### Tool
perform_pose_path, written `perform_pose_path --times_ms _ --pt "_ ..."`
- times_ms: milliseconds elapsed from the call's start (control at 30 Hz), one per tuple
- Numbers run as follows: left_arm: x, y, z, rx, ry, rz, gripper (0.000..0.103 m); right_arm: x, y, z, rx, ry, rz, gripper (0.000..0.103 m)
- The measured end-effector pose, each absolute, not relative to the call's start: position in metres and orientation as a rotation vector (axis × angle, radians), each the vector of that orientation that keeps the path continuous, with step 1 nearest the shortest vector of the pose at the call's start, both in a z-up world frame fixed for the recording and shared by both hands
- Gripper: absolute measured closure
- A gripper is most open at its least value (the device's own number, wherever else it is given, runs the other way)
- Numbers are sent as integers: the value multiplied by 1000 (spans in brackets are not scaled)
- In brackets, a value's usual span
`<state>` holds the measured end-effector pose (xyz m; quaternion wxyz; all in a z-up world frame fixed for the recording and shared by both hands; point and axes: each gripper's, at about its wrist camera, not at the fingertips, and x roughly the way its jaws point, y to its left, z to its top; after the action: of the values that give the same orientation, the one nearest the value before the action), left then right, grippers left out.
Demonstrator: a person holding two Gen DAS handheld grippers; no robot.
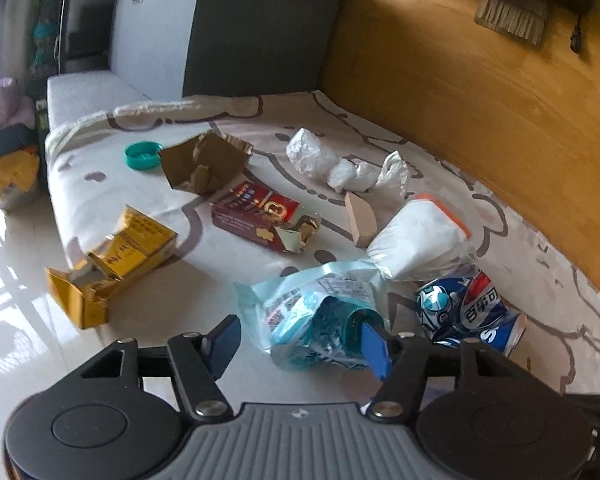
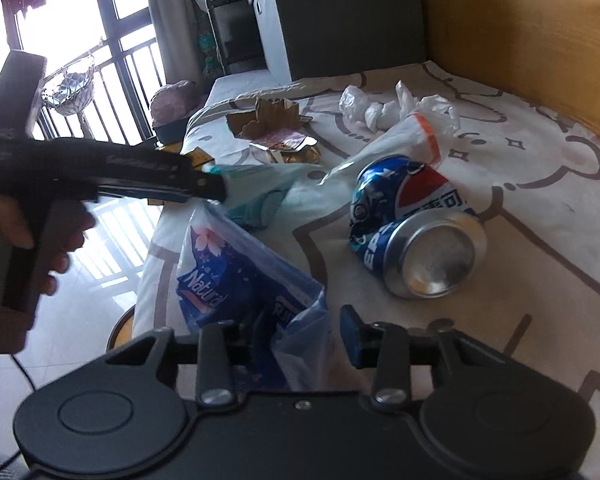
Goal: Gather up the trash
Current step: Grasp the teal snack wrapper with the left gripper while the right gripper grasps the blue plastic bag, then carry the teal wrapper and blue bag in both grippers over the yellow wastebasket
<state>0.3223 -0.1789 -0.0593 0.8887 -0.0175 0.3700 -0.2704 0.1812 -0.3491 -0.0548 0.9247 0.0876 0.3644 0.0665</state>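
- Trash lies scattered on a cloth-covered tabletop printed with a brown cartoon outline; a wooden wall runs along its far side.
- Left claw: its jaws have a pale teal plastic wrapper between them. The right-hand pad meets the wrapper's crumpled end; the left-hand pad stands clear of it, with bare tabletop showing in the gap. Not yet a grip.
- In the right wrist view the left claw reaches in from the left, carried by a hand, its tip at that same teal wrapper.
- Right claw: narrow. A blue tissue packet wrapper marked "Natura" runs down between its pads. Whether the pads press on the film I cannot tell; the left pad is hidden behind it.
- Crushed blue cola can lies on its side just right of both wrappers, its silver base toward the right wrist camera.
- Clear bag with an orange strip lies just behind the can.
- Farther out: red carton, torn brown cardboard, teal cap, crumpled white plastic, small wooden wedge.
- Torn yellow carton overhangs the tabletop's left edge, above the tiled floor.
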Motion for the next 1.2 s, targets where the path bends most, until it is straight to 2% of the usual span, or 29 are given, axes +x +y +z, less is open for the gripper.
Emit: perform_pose_path --times_ms 67,167,467,800,1200 --pt "324 -180 -63 -47 778 -566 54 180 -348 -53 176 751 134 70" --pt "322 -179 -64 -74 778 -570 59 176 -348 -48 176 752 122 76" --pt "297 -156 -47 -93 739 -515 63 161 -358 -30 180 712 -4 86" --pt "244 -91 -14 -104 685 -393 65 145 -340 -9 160 686 -87 87" --pt "197 3 7 -122 648 -173 65 152 -262 18 130 648 -27 88"
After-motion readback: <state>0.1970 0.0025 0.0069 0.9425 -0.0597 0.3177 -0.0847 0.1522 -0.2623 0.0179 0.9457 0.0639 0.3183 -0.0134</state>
